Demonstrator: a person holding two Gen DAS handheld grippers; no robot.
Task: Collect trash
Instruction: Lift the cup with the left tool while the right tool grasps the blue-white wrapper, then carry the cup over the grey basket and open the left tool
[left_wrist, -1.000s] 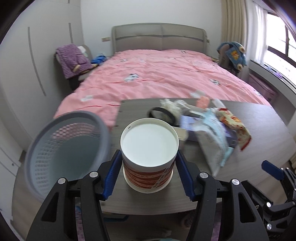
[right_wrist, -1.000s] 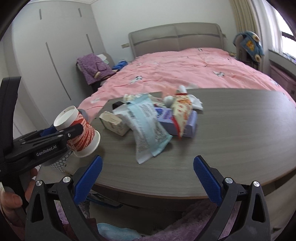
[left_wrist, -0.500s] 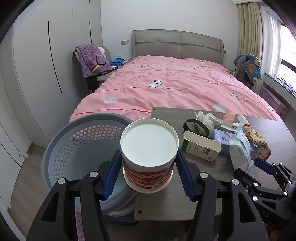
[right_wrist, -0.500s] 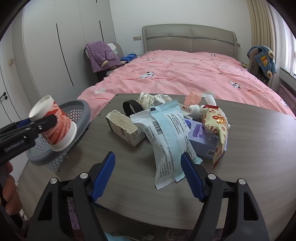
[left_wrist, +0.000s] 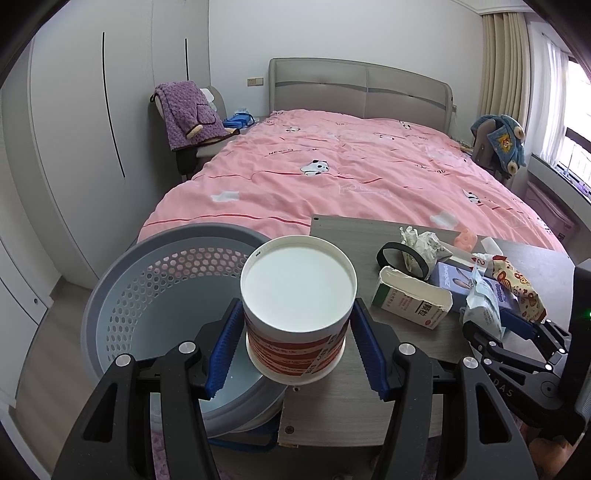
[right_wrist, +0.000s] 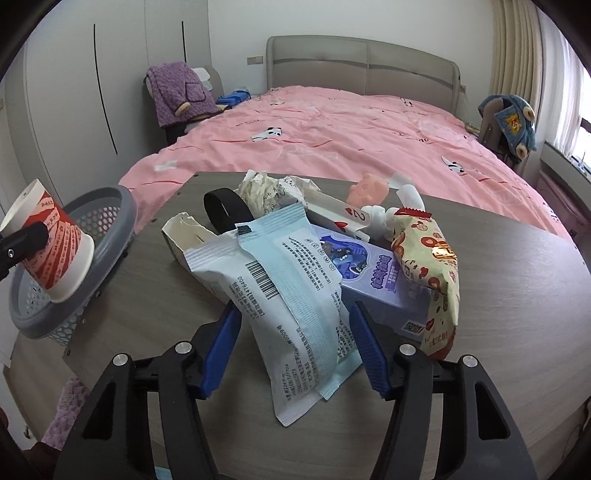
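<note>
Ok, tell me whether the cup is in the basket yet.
Not yet. The left tongs hold the cup upside down above the basket rim.

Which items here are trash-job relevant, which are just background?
Job: paper cup in left hand-held gripper, grey basket, wrapper pack between right hand-held gripper fingers, torn carton, snack bag.
Background: pink bed, purple robe.
</note>
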